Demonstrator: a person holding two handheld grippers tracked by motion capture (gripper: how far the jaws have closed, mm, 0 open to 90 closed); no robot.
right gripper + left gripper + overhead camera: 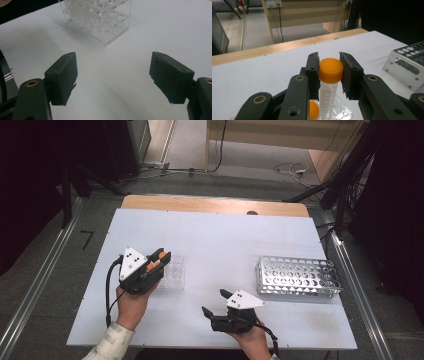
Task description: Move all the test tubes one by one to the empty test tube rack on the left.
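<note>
A: Left tool?
B: Clamped on an orange-capped tube, pads pressing the cap from both sides. Tube upright, graduated wall hanging down between the jaws, above a clear plastic rack at the left of the white bench.
A: Anything else in that rack?
B: Second orange cap low down, just beside the held tube.
A: Right tool?
B: Jaws spread wide, nothing between them. Held low at the bench's near edge, pointing toward the clear rack, well apart from it.
A: And the metal rack?
B: At the right of the bench, just beyond the right tool, holes facing up.
</note>
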